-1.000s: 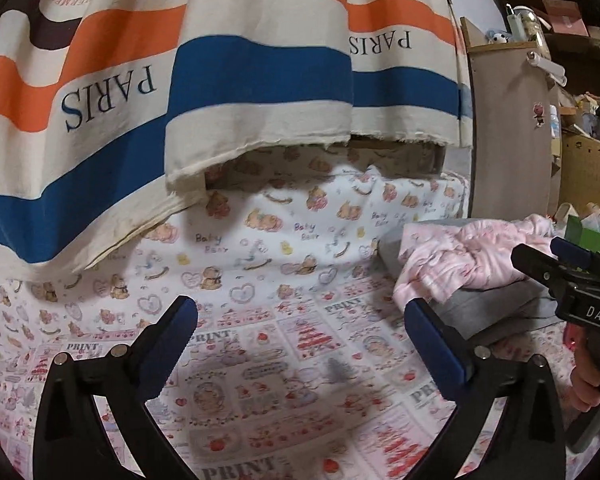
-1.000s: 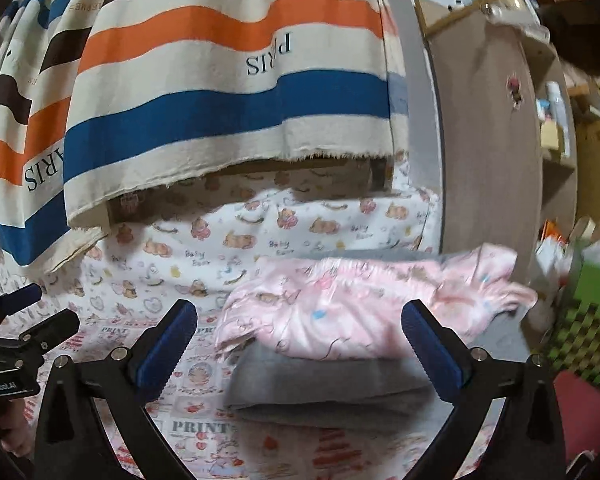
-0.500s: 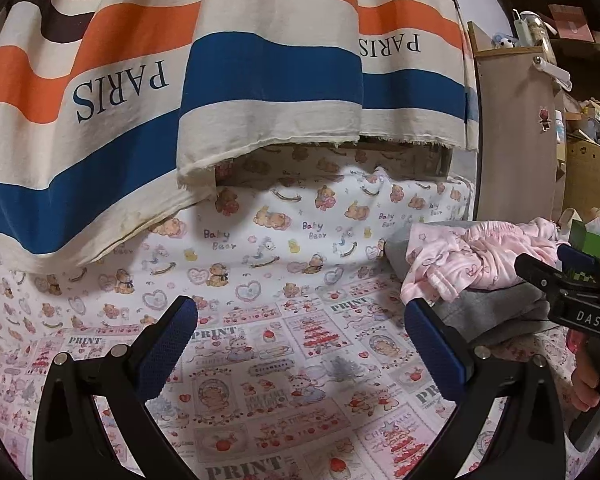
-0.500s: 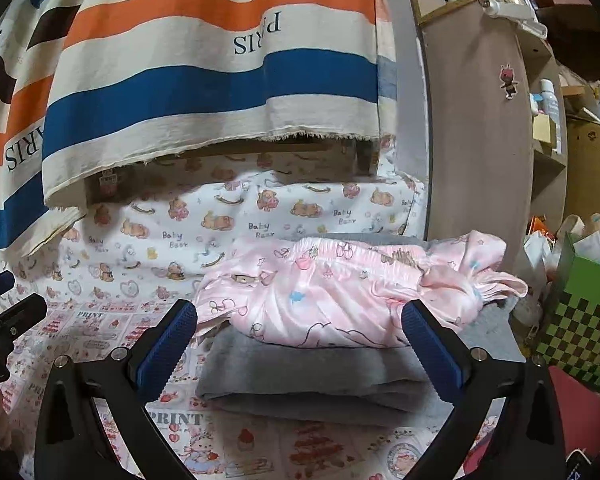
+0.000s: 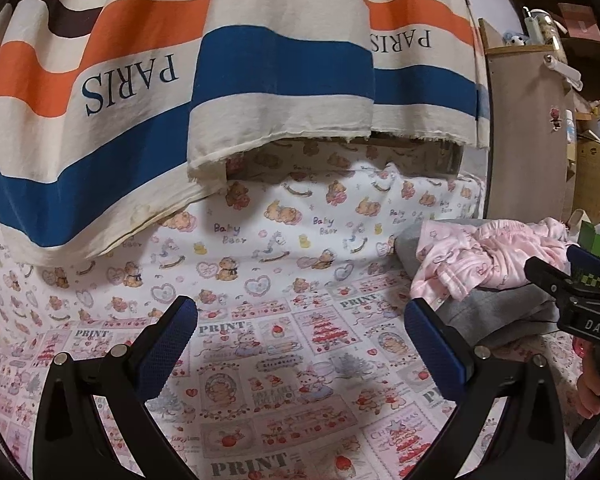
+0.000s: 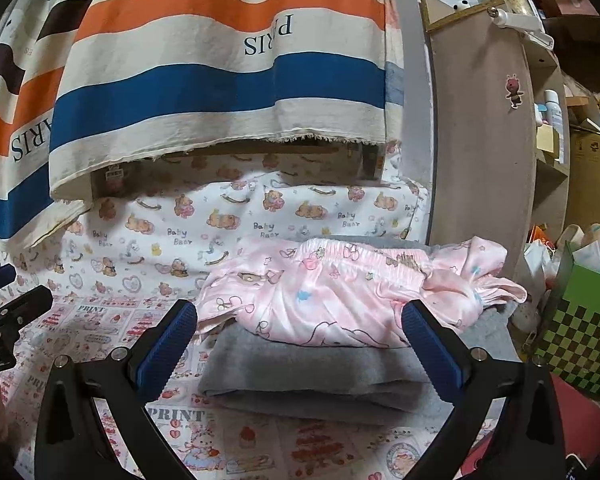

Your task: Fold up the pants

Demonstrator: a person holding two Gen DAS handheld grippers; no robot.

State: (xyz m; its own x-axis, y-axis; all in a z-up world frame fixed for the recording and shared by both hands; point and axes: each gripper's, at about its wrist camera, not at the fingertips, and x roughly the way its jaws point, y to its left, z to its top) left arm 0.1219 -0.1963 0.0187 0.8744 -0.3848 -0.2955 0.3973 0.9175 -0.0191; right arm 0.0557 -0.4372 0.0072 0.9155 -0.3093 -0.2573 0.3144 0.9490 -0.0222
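Left tongs [image 5: 300, 344]: blue-padded fingers spread wide apart, holding nothing, poised over the printed sheet [image 5: 284, 384] of pink "PRINT" panels. Right tongs [image 6: 300, 344]: likewise spread wide and holding nothing, fingers framing the clothing stack just ahead without touching it. Grey folded garment [image 6: 312, 376]: lies flat on the sheet, bottom of the stack. Pink pants [image 6: 340, 300]: printed, elastic waistband showing, bunched and unfolded on top of the grey garment; in the left wrist view the same pants [image 5: 484, 256] lie at the right, beside the right tongs' black body marked "DAS". Baby-bear sheet [image 5: 300, 232]: white, with bears and hearts, rising behind the pink-panel print. Striped cloth [image 5: 180, 80]: cream, orange, blue and brown bands lettered "PARIS", hanging over the back of the surface, lower edge frayed. Wooden cabinet [image 6: 480, 140]: stands at the right behind the stack, small sticker on its side. Green checkered box [image 6: 584, 320]: at far right, beside the stack.
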